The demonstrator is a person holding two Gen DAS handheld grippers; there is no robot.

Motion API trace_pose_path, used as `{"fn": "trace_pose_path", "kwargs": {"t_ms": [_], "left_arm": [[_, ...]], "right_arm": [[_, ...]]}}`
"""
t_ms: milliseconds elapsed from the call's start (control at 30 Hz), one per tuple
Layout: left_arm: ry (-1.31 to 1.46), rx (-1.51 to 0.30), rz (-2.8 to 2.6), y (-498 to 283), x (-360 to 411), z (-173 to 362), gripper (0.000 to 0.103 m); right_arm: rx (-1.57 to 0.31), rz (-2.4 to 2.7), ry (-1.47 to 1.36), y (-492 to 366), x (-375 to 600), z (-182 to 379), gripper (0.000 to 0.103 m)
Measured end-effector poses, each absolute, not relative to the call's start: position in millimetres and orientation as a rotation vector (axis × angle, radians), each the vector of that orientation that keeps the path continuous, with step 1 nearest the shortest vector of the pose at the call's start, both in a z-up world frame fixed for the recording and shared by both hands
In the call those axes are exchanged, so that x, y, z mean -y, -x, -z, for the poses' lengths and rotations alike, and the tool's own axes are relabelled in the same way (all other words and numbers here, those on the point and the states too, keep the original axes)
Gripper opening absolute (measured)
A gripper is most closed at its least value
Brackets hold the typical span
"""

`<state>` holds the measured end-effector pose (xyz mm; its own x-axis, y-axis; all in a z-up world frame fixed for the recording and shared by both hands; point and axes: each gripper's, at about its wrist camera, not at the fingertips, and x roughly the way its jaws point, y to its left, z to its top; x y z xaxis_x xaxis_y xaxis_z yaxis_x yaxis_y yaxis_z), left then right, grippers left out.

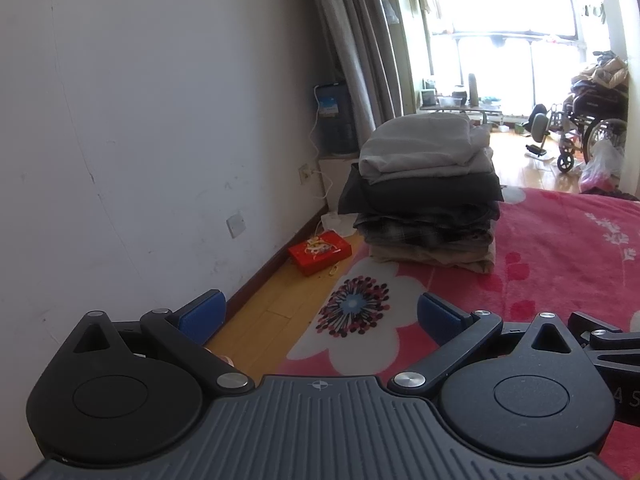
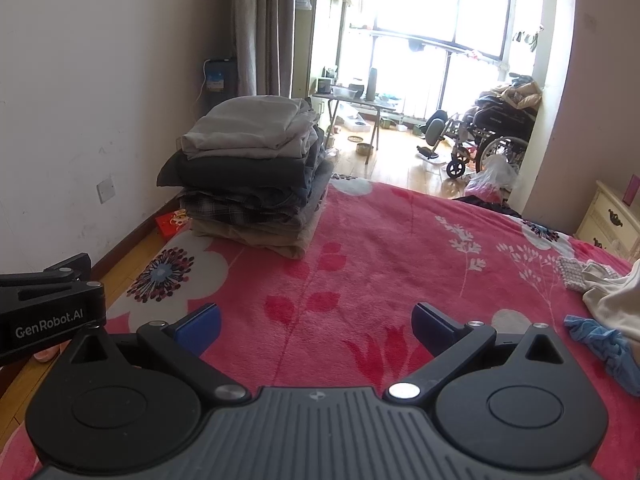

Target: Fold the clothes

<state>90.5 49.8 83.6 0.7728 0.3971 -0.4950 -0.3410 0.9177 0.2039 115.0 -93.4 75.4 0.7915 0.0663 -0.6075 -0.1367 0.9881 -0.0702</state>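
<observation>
Both the left gripper (image 1: 318,314) and right gripper (image 2: 316,322) hover with jaws spread and empty above the red floral bed blanket (image 2: 400,248), the limp, light cream and blue unfolded garments (image 2: 608,312) lying right of the right jaws, best pinched at an edge, while the tall stack of folded grey, black and tan clothes (image 2: 248,176) stands ahead-left.

I see a bed under a red floral blanket (image 2: 360,248), white flower patches near its left edge. Stack of folded clothes (image 2: 252,176) sits directly on it at the far left corner: grey pieces on top, dark ones and a plaid mid-stack, tan at the bottom. At the right edge lie a blue cloth (image 2: 600,340), a cream garment (image 2: 616,300) and a beaded item (image 2: 572,274), close together.
</observation>
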Motion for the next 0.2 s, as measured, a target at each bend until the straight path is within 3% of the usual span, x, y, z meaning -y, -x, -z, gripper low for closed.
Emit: {"fn": "trace_pose_path", "kwargs": {"t_ms": [200], "left_arm": [[-0.105, -0.558, -0.403, -90.3, -52.1, -84.4, 0.103]], "right_arm": [[-0.65, -0.109, 0.114, -115.1, 92.0, -75.6, 0.103]]}}
